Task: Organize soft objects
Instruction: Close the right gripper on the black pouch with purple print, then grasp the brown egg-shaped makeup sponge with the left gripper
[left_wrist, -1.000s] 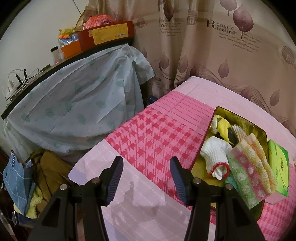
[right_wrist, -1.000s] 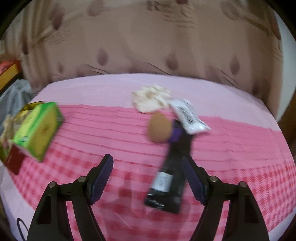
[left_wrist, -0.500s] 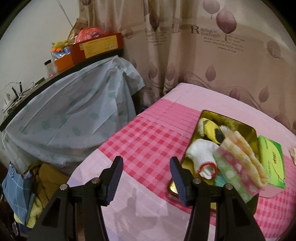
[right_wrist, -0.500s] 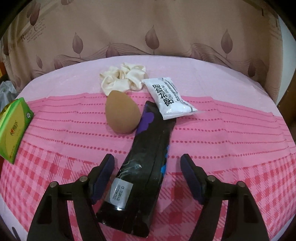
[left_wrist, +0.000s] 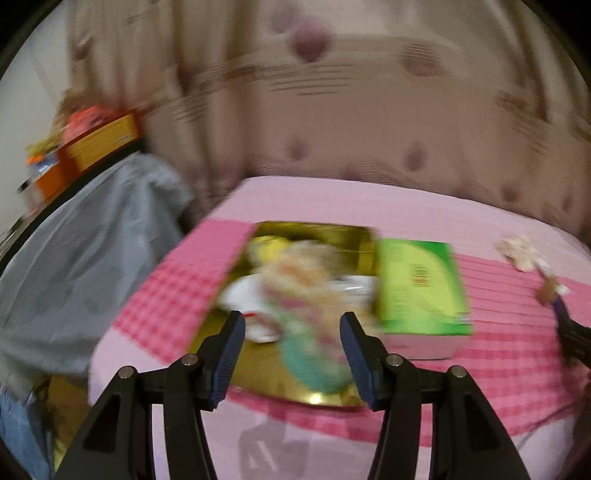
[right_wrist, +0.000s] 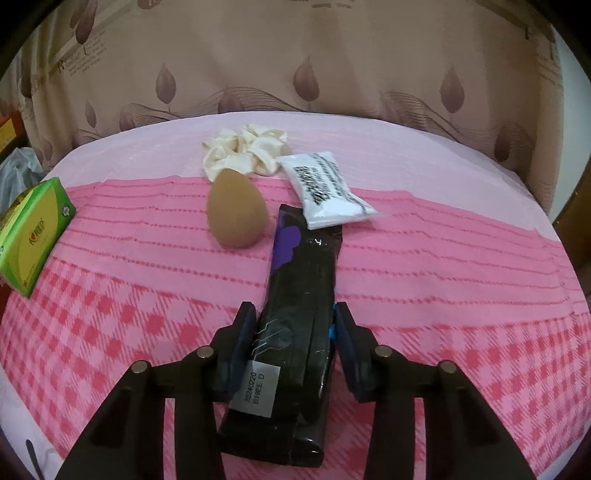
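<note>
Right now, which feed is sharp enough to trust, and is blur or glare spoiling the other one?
Right wrist view: sharp; the label on the black packet is readable between the right gripper, only fisheye bending at the edges. Left wrist view: motion-smeared; the gold tray and green box show only as blurred shapes, with a small glint on the tray's near rim.

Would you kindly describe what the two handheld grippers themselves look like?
Both the left gripper and the right gripper match: black angular arms, round silver pins at the joints, and dark blue ribbed pads inside each finger. No cables, markings or sleeves show.
</note>
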